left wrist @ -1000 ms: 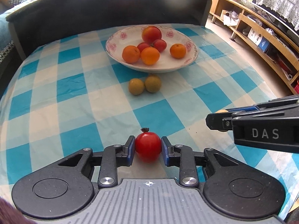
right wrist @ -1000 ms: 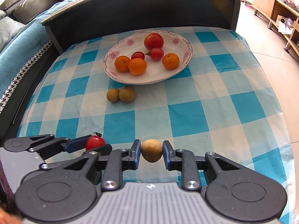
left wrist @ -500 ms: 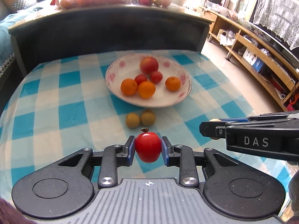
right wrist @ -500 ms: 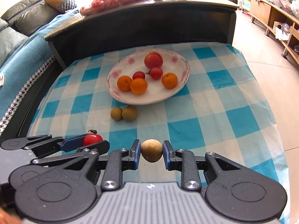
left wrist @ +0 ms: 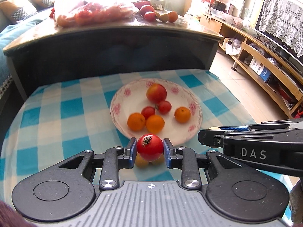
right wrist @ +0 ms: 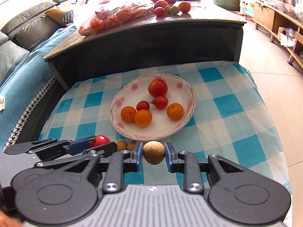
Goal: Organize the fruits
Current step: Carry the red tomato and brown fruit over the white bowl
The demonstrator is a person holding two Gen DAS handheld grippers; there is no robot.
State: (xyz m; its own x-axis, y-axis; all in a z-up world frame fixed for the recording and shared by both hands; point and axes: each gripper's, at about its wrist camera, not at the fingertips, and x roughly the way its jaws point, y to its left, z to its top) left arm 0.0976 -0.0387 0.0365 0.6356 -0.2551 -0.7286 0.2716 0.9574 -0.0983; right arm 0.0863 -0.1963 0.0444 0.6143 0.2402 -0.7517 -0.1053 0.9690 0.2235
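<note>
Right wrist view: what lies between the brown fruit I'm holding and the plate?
Only bare checked cloth separates the brown fruit from the plate; two small yellowish fruits sit off left.

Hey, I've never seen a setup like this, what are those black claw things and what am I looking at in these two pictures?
No robot here: a person holds a two-finger clamp in each hand, each with a wide-angle camera looking along its fingers. One picture is from the left clamp, the other from the right.

The left gripper is shut on a red tomato. The right gripper is shut on a small brownish round fruit.

Ahead, on a blue checked tablecloth, sits a flowered plate holding three oranges and three red fruits. Two small brownish fruits lie just in front of the plate.
</note>
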